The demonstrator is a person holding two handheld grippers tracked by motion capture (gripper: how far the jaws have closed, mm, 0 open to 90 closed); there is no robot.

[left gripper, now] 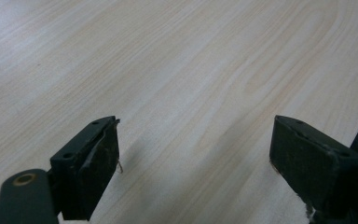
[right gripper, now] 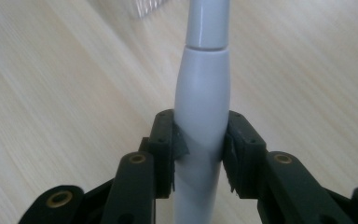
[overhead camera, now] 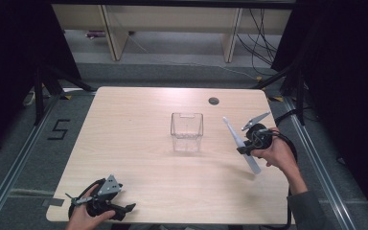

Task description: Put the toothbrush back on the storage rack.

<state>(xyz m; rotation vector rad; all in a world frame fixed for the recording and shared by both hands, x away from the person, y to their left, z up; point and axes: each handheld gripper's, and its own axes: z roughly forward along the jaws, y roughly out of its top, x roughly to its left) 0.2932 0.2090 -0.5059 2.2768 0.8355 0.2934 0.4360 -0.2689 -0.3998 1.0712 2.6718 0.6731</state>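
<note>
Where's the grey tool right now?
High view, right side: grey tool clamped in the right gripper, just right of the clear container.

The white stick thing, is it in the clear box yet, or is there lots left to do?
Not yet. Done: the right gripper has shut on the white utensil and holds it above the table. Probably left: carrying it to the clear container, which looks empty. The left gripper waits open.
</note>
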